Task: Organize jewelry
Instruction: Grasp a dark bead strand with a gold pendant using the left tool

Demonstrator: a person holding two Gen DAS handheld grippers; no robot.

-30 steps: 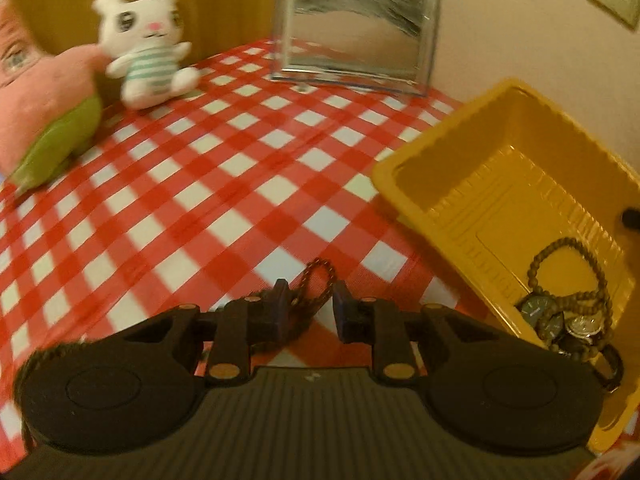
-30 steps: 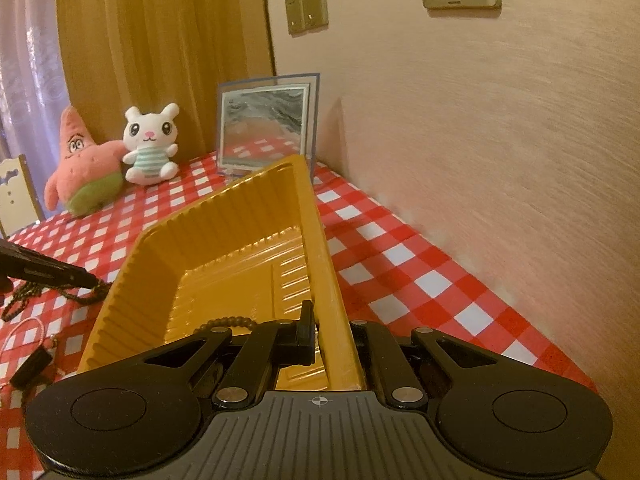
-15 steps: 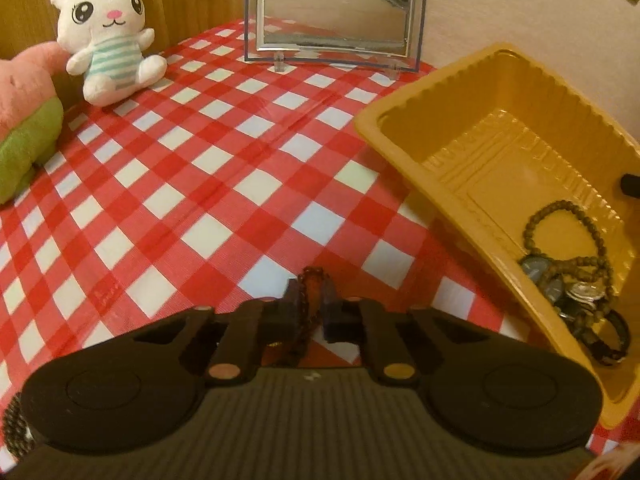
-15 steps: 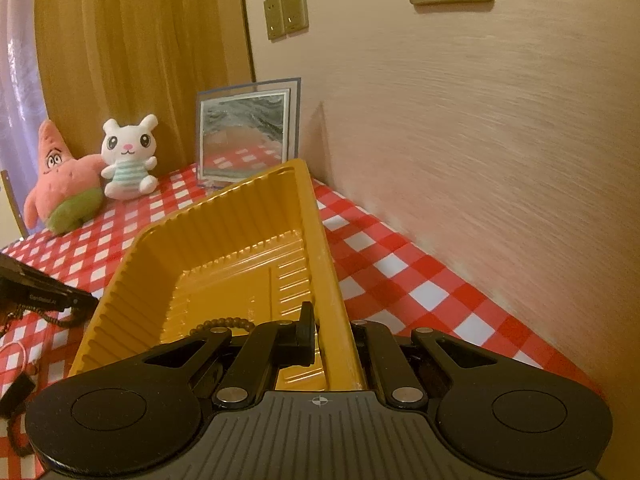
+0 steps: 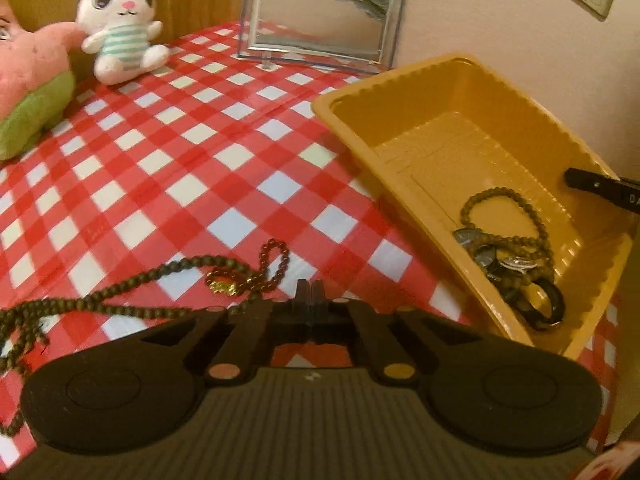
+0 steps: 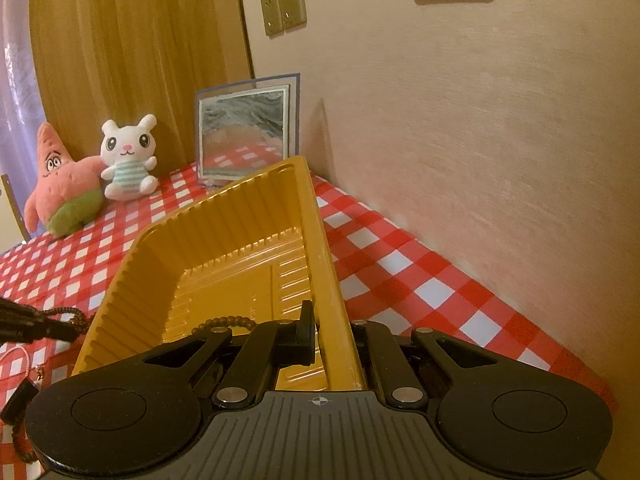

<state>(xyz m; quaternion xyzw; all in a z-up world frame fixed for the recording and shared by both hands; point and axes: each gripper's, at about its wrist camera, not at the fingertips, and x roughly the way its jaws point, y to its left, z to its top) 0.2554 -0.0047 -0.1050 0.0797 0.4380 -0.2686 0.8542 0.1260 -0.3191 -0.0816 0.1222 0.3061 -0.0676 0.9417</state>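
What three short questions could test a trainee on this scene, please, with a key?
1. True or false: the yellow tray is empty.
2. The right gripper is shut on: A) the tray's wall, B) a plush toy, C) a necklace.
3. Which plush toy sits nearer the picture frame?
Key: 1 false, beads and watches lie in it. 2 A. 3 The white plush.

A pink starfish plush (image 5: 28, 76) runs off the frame's left edge; the bead strand (image 5: 120, 292) vanishes behind the left gripper (image 5: 309, 292), its grip unclear.
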